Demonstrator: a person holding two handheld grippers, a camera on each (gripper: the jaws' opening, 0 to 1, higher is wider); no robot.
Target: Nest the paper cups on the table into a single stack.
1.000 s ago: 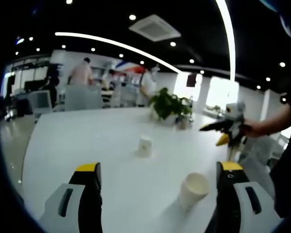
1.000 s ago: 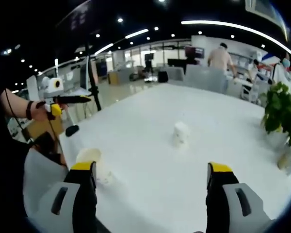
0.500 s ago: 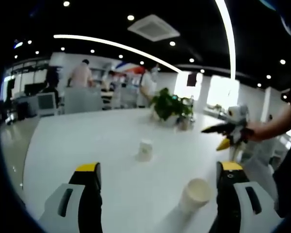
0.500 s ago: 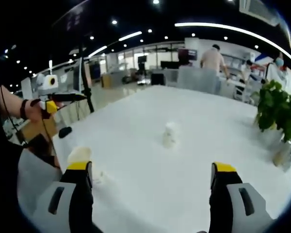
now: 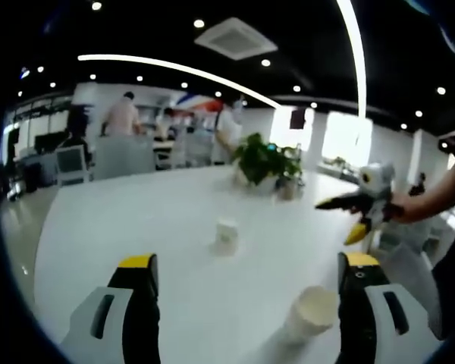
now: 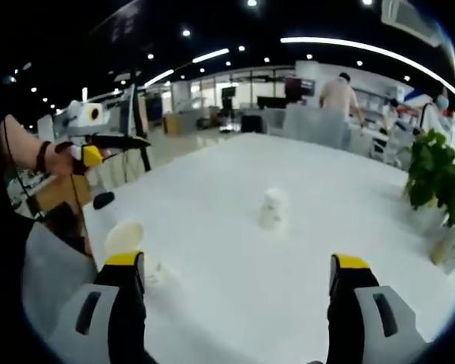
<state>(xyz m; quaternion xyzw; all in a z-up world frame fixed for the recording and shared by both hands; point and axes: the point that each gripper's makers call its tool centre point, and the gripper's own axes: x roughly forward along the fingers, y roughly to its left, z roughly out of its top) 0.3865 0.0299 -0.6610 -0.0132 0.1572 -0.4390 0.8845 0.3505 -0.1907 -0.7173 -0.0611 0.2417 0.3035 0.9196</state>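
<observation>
Two white paper cups stand on a large white table (image 5: 136,220). In the left gripper view one cup (image 5: 227,236) sits upside down at mid-table, and an upright cup (image 5: 309,315) stands close to my left gripper's right jaw. My left gripper (image 5: 246,303) is open above the table with nothing between its jaws. In the right gripper view the upside-down cup (image 6: 273,208) is ahead at the centre, and the upright cup (image 6: 126,241) is just past the left jaw. My right gripper (image 6: 239,299) is open and holds nothing. The other gripper (image 5: 360,203) (image 6: 98,144) shows in each view, held in a hand.
A potted green plant (image 5: 262,161) (image 6: 436,174) stands on the table's far side, with a small glass vase (image 6: 444,243) beside it. Chairs and several people are beyond the table's far end. A dark tripod (image 6: 140,129) stands off the table's edge.
Both views have shifted a little with the hands. In the left gripper view the upright cup sits lower and nearer the right jaw than a second ago. Both grippers stay open.
</observation>
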